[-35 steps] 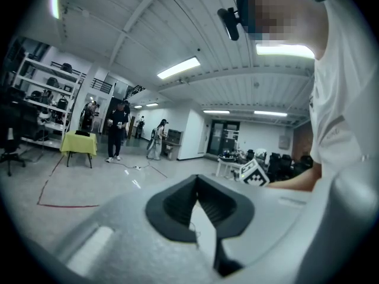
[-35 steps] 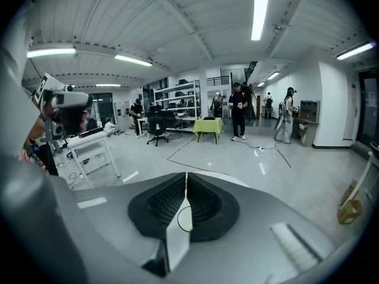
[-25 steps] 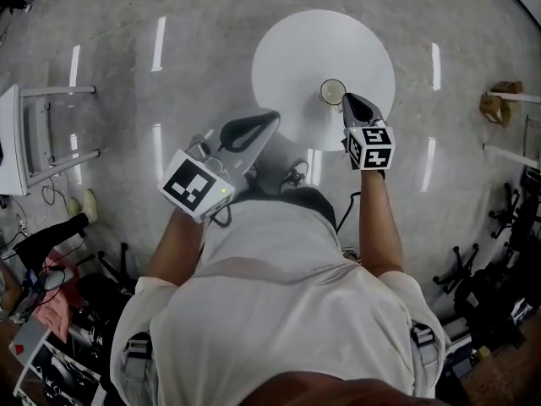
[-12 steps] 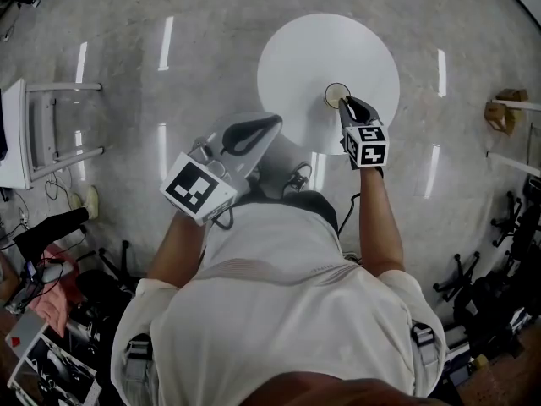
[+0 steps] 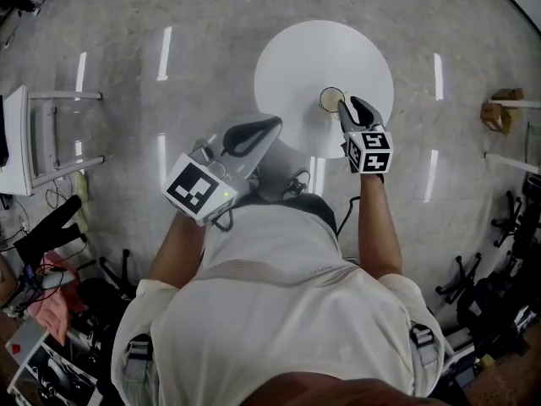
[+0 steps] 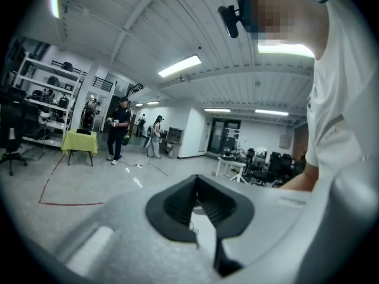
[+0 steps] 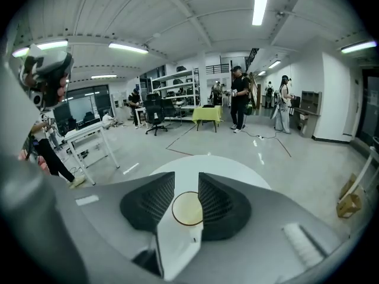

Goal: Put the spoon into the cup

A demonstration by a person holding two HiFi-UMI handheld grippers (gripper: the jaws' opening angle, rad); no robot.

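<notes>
A small cup (image 5: pixel 331 98) with a pale inside stands on the round white table (image 5: pixel 296 57), towards its near right side. My right gripper (image 5: pixel 347 104) hovers just behind and above the cup, and its jaws are opening with nothing between them. In the right gripper view the cup (image 7: pixel 188 209) shows through the gap between the jaws of the right gripper (image 7: pixel 186 181). I cannot make out the spoon in any view. My left gripper (image 5: pixel 272 123) hangs off the table's near left edge, shut and empty; in its own view the left gripper (image 6: pixel 197 180) points out across the room.
A white metal stand (image 5: pixel 42 134) is on the floor at the left and a cardboard box (image 5: pixel 499 112) at the right. Cables and gear lie around the person's feet. Several people (image 7: pixel 240 99) stand far off by a yellow table.
The right gripper has eased in towards the cup and its jaws have spread apart. The left gripper has stayed where it was.
</notes>
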